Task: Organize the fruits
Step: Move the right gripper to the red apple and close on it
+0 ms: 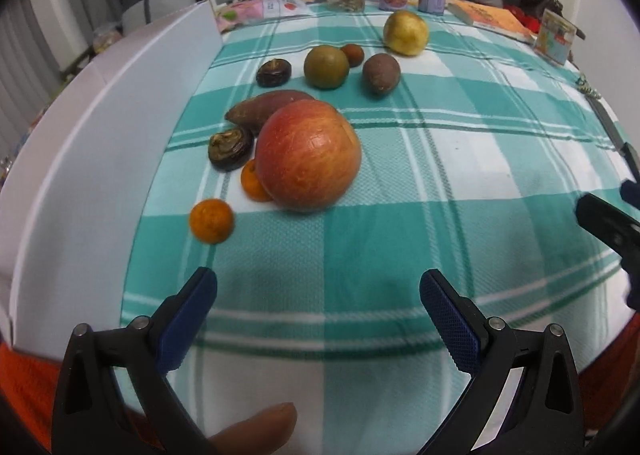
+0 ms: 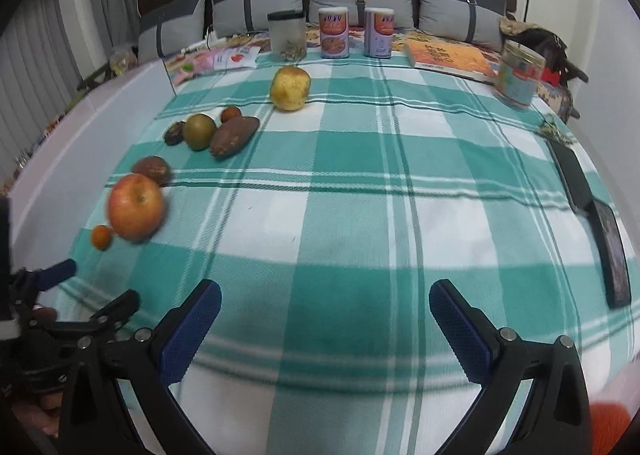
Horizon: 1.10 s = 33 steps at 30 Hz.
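Fingers of the left tool (image 1: pixel 318 283) stand spread wide over the checked cloth (image 1: pixel 440 183), pinching nothing; a fingertip (image 1: pixel 260 427) of the person's hand shows beneath its frame. The right tool (image 2: pixel 325 295) is likewise spread and empty, held level over the same cloth on the counter.

Ahead of the left tool and slightly to its left sits a large red apple (image 1: pixel 308 155), with a small orange (image 1: pixel 211 221) nearer and further left, apart from it. A second small orange (image 1: pixel 253 185) touches the apple's left underside. A dark shrivelled fruit (image 1: pixel 230 147) lies just beside the apple, and a sweet potato (image 1: pixel 268 107) behind it. Further ahead are a green round fruit (image 1: pixel 326 67), another sweet potato (image 1: pixel 381 73) and a yellow pear (image 1: pixel 405 33).

A white board (image 1: pixel 88 143) walls off the cloth's left edge, close beside the fruit. Between both tools and to the right of the fruit the cloth is open. From the right tool, two dark phones (image 2: pixel 608 251) lie along the far right edge, and jars (image 2: pixel 287 35) and tins (image 2: pixel 334 33) line the far edge.
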### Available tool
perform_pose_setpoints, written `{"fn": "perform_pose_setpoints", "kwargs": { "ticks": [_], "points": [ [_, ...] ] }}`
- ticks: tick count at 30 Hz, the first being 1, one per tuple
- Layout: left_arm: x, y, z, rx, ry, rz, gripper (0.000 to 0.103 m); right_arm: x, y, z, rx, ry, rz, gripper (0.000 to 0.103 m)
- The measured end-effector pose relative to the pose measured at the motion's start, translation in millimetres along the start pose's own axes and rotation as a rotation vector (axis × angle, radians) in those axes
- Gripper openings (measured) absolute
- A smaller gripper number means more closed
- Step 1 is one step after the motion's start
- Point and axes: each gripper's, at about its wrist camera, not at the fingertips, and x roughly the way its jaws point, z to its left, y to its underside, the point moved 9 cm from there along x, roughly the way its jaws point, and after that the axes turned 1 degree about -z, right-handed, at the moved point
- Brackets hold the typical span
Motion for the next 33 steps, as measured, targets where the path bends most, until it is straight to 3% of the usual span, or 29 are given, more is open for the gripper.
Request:
{"fn": "perform_pose_setpoints", "kwargs": {
  "ticks": [8, 15, 24, 26, 27, 29, 33],
  "points": [
    [23.2, 9.8, 7.0, -0.007, 0.001, 0.037, 0.102, 47.9, 35.8, -5.0, -0.023, 0.036, 0.077, 0.103],
    [28.4, 14.3, 13.2, -0.072, 0.071, 0.042, 0.103, 52.5, 35.1, -8.5, -0.01, 0.038, 0.05, 0.103],
    [26.4, 15.2, 13.2, -0.021, 0.101, -0.006, 0.103, 51.9, 35.5, -8.4, 0.016, 0.058, 0.02, 0.103],
    [26.3, 14.5, 14.6, -0.005, 0.109, 0.031, 0.102, 52.2, 35.5, -8.0, 0.016, 0.059, 0.019, 0.103],
    [25.4, 11.4, 17.3, -0.015, 0.103, 0.048, 0.102, 52.2, 35.7, -8.1, 0.015, 0.059, 0.019, 0.103],
    [17.7, 1.3, 23.1, -0.036, 0.106, 0.012, 0.102, 52.0, 36.2, -7.9, 0.013, 0.058, 0.025, 0.103],
    [10.1, -7.0, 30.9, -0.085, 0.162, 0.003, 0.102, 50.2, 36.8, -4.1, 0.006, 0.021, 0.054, 0.103]
  ]
}}
